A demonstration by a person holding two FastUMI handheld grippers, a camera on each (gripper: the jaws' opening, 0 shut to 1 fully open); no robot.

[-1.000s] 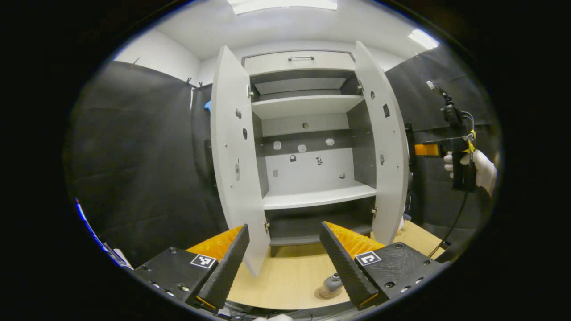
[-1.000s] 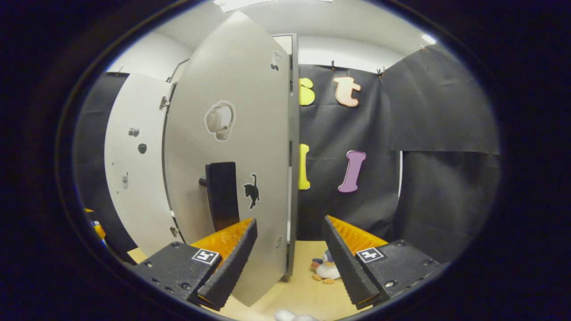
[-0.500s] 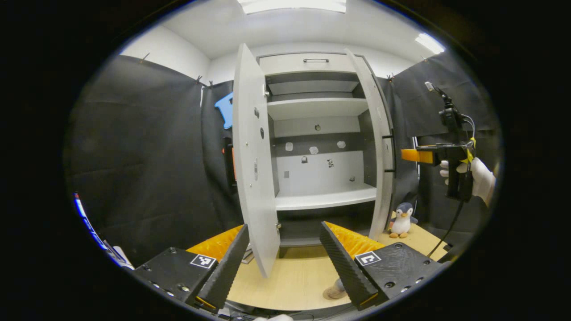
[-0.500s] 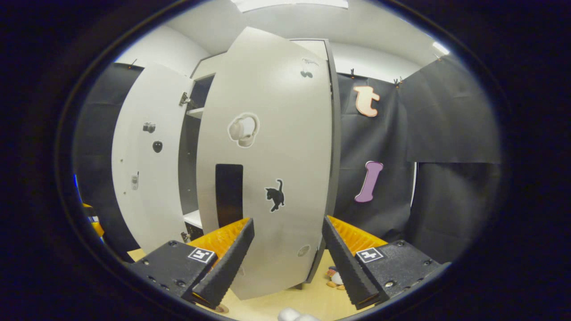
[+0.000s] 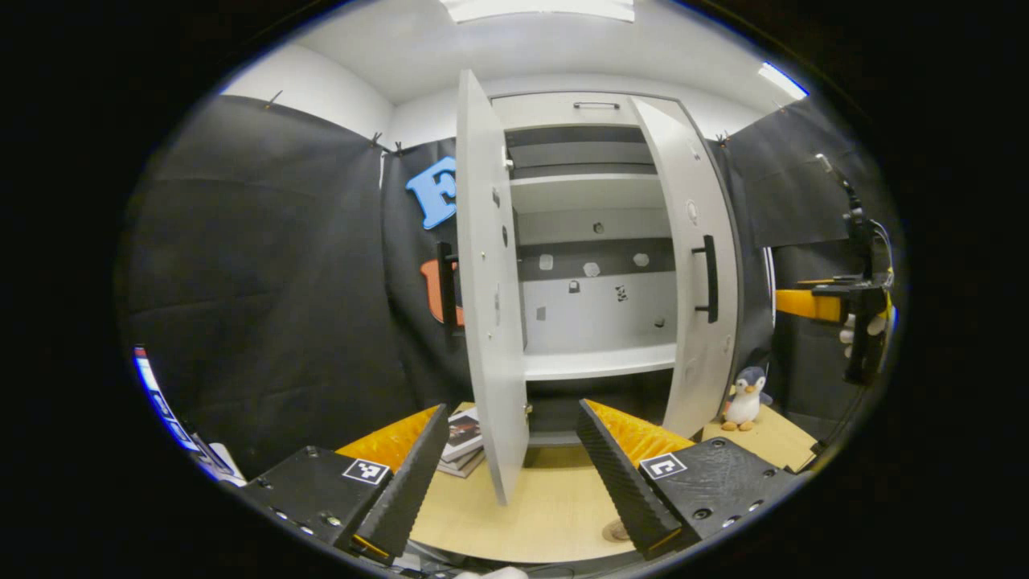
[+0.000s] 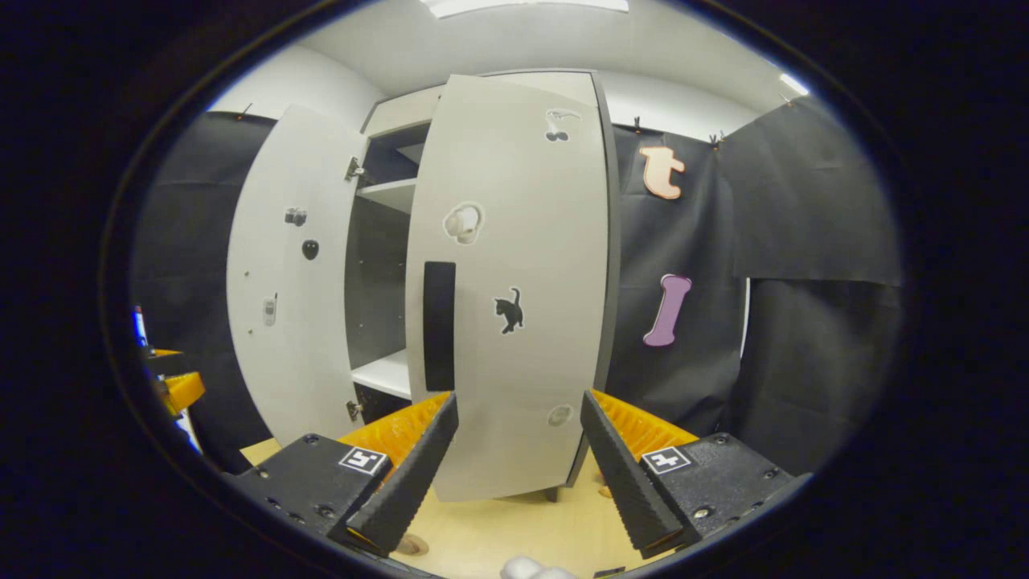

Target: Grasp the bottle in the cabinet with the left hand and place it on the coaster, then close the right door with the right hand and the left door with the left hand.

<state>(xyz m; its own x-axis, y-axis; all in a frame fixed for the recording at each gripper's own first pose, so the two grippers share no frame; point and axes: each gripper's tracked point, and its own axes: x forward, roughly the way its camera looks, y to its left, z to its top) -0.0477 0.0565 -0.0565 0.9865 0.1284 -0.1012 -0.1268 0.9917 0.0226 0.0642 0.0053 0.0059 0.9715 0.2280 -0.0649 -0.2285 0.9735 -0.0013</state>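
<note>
The grey cabinet [image 5: 595,185] stands on the wooden table. Its left door [image 5: 489,281] is wide open, seen edge-on. The right door [image 6: 514,265] with its black handle [image 6: 439,326] hangs partly shut, a little beyond my right gripper [image 6: 518,397], which is open and apart from the door. My left gripper [image 5: 511,408] is open in front of the left door's lower edge, holding nothing. A tan coaster [image 5: 616,531] peeks out beside the left gripper's right finger, which hides whatever stands on it. The shelves in view are bare.
A toy penguin [image 5: 744,398] stands on the table right of the cabinet. A stack of books [image 5: 462,438] lies left of the open left door. The gloved hand [image 5: 864,326] holding the right gripper shows at the far right of the left gripper view.
The right door has swung from wide open to partly shut, and the right gripper has drawn back from it. The left gripper view has shifted left, bringing the books and penguin into sight.
</note>
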